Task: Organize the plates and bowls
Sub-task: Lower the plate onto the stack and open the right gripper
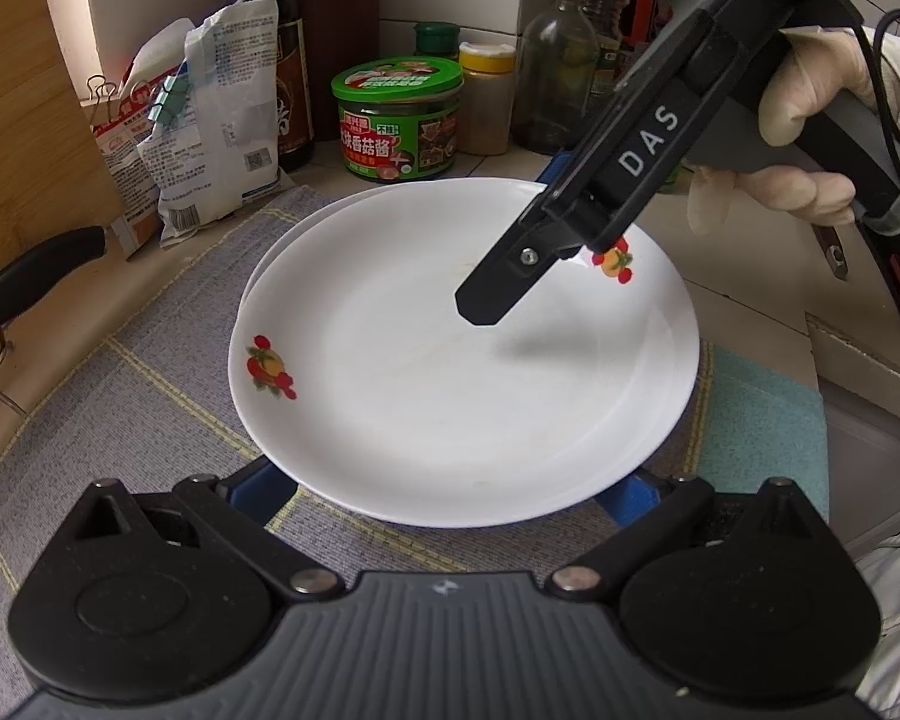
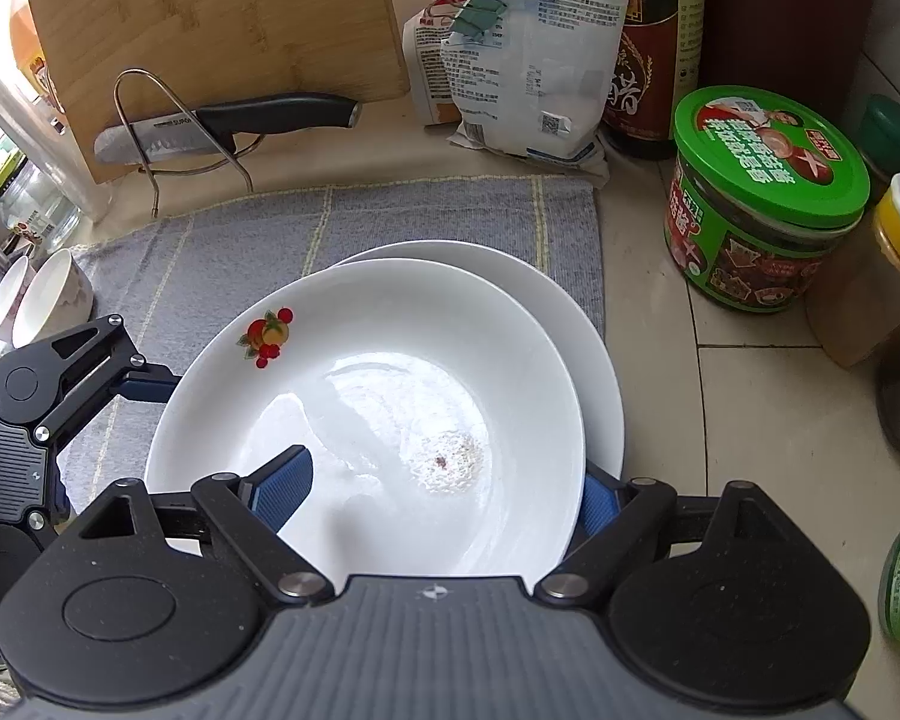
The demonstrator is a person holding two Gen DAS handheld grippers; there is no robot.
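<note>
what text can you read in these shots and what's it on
"DAS": white letters on the right gripper body.
"SUPOR": on the knife blade, small, probably reads so.
"香菇酱": on the green jar label; its smaller print is unreadable.
Bags and dark bottle: print too small or blurred.
Plates: fruit motif only, no text.

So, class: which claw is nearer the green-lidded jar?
Right. The right claw straddles the rim of the stacked plates on the side facing the green-lidded jar. The left claw sits at the far rim, across the plates from it.
</note>
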